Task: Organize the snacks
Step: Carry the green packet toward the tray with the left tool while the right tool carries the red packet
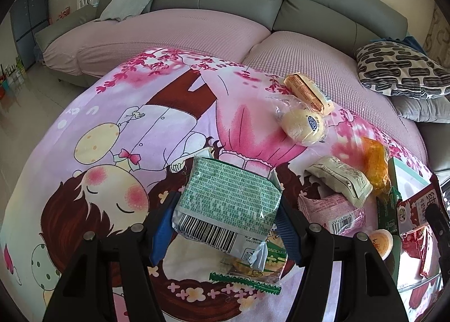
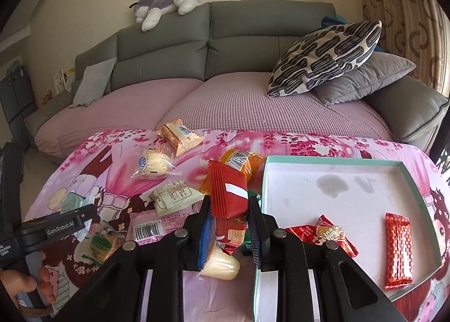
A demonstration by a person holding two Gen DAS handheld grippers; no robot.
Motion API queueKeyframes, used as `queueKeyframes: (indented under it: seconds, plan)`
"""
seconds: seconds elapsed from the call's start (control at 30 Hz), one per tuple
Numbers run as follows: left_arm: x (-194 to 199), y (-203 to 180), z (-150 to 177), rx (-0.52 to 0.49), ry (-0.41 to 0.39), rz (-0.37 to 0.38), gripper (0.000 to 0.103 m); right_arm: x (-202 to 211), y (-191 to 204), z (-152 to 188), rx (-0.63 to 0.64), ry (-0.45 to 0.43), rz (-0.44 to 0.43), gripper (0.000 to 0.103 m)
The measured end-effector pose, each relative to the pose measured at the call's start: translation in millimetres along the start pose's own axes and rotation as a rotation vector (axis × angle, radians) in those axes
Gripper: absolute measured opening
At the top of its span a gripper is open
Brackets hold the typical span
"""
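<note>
Right gripper clamped on red packet, lifted beside tray | Left gripper pinching green-printed packet over cloth | Advice: carry red packet clear of tray rim, lay flat beside wafer bar, release low.

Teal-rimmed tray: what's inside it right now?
Inside the tray: a red wafer bar and a red cartoon-print packet. The right gripper's finger hides the near-left corner.
</note>
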State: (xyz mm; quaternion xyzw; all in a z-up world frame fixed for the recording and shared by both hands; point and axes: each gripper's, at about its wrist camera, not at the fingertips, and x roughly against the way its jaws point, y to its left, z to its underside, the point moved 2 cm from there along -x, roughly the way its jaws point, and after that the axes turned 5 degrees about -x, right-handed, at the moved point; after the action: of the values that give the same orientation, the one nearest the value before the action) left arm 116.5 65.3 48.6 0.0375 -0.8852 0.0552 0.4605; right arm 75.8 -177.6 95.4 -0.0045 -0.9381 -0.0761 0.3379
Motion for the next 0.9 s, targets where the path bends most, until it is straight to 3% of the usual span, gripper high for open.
queueKeyframes:
  seconds: [0.47, 0.9]
  plan:
    - [10.8, -29.9, -3.6, -0.062, -0.024, 0.020, 0.067, 17.1, -27.5, -8.6, -0.053, -0.039, 0.025, 0.026]
    - [25.0, -108.0, -3.9, -0.210, -0.061, 0.114, 0.067, 44.1, -117.5, -18.4, -0.183, -0.097, 0.204, 0.026]
